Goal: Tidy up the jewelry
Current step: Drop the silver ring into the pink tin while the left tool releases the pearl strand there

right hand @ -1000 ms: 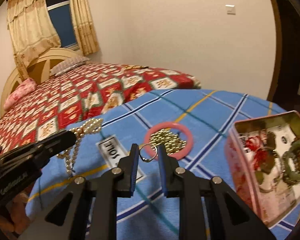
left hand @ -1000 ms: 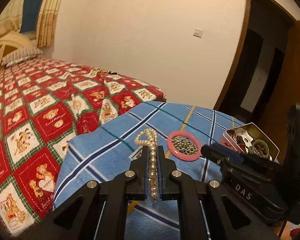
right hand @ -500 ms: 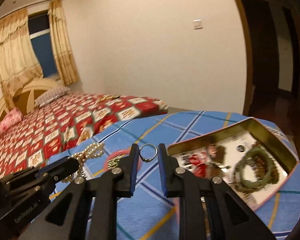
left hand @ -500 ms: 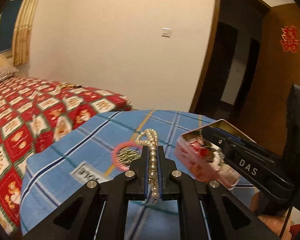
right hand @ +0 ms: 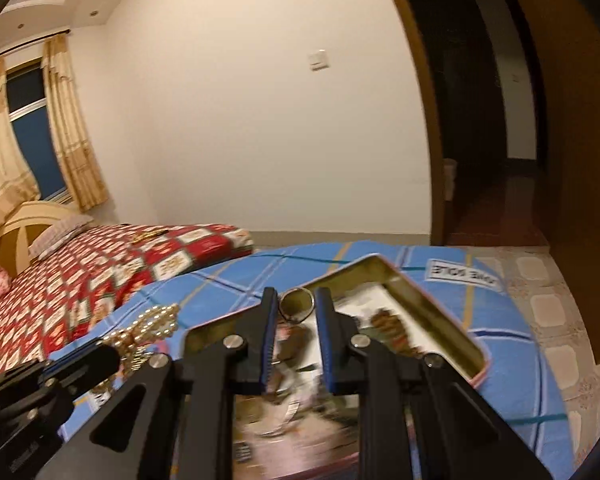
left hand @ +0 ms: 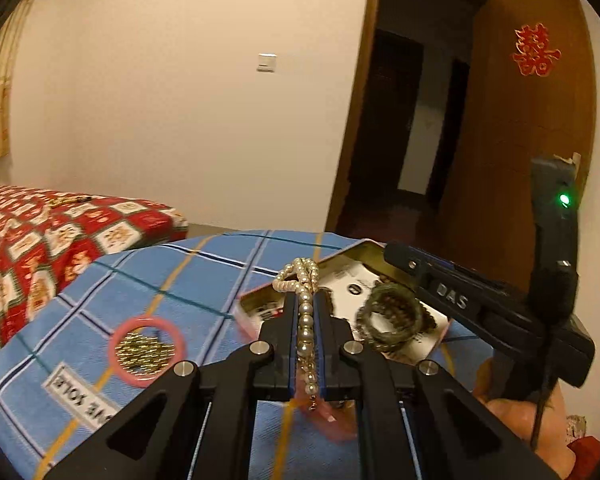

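Both grippers are over the open tin (left hand: pixel 342 258) now, each with a piece to drop in. The left gripper (left hand: pixel 307 300) is pinched almost fully closed on the pearl string (left hand: pixel 305 312), which runs along between its pads and bunches in a loop past the tips, above the near-left part of the tin. The right gripper (right hand: pixel 296 300) has its jaws a little apart, clamped on a small metal ring (right hand: pixel 297 303) held upright at the very tips, over the tin's (right hand: pixel 396 280) inside.

Some of the sorting looks done: a dark green bead bracelet (left hand: pixel 392 322) and a brown beaded piece (right hand: pixel 388 322) already lie in the tin, along with some red bits I can't make out through the blur.

What's left, as I judge it: releasing the pearls and the ring into the tin, then fetching the pink bangle (left hand: pixel 147 350) and the little heap of gold beads (left hand: pixel 144 354) lying inside its circle. Those sit on the blue plaid cloth (left hand: pixel 204 276), well left of the tin, untouched. The bed (right hand: pixel 112 268) behind carries something gold too, too far off to identify.
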`<state>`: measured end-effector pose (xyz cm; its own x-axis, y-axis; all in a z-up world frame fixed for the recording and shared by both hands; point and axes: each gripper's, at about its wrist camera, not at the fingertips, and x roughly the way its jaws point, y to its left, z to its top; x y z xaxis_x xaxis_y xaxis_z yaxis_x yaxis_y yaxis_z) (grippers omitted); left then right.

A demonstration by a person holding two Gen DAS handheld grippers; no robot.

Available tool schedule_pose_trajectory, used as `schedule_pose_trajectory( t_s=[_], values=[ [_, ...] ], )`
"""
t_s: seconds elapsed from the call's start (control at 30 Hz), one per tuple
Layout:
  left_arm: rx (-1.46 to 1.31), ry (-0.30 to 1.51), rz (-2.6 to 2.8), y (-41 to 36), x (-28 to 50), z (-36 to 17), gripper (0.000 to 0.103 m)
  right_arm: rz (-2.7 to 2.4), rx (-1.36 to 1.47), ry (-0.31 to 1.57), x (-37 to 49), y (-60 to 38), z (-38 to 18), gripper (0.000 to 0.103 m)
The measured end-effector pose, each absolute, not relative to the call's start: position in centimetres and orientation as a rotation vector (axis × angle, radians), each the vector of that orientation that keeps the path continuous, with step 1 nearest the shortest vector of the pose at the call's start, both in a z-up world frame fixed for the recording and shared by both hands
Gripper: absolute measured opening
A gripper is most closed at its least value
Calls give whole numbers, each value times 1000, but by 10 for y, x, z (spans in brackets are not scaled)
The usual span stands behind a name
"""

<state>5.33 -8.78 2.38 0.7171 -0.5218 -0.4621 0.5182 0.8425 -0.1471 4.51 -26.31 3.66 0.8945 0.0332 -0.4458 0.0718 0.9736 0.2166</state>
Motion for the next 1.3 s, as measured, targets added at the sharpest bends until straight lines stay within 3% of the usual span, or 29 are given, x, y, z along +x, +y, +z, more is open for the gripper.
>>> schedule_pose_trajectory(
  t_s=[0.93, 0.97, 1.03, 1.1, 1.2, 1.3],
  values=[
    [22, 627, -486, -128, 85, -9, 8, 52, 207, 643, 89, -277, 6, 24],
    [32, 623, -482, -129, 83, -9, 11, 59, 217, 643, 88, -278, 5, 25],
    [49, 613, -469, -130, 81, -9, 48, 61, 233, 637, 87, -280, 6, 40],
    [50, 567, -448, -128, 74, -5, 69, 55, 245, 612, 82, -282, 9, 62],
    [46, 532, -439, -123, 68, -2, 70, 21, 241, 567, 75, -283, 15, 70],
    [36, 548, -421, -121, 70, -4, 70, -4, 258, 551, 72, -287, 16, 70]
  ],
)
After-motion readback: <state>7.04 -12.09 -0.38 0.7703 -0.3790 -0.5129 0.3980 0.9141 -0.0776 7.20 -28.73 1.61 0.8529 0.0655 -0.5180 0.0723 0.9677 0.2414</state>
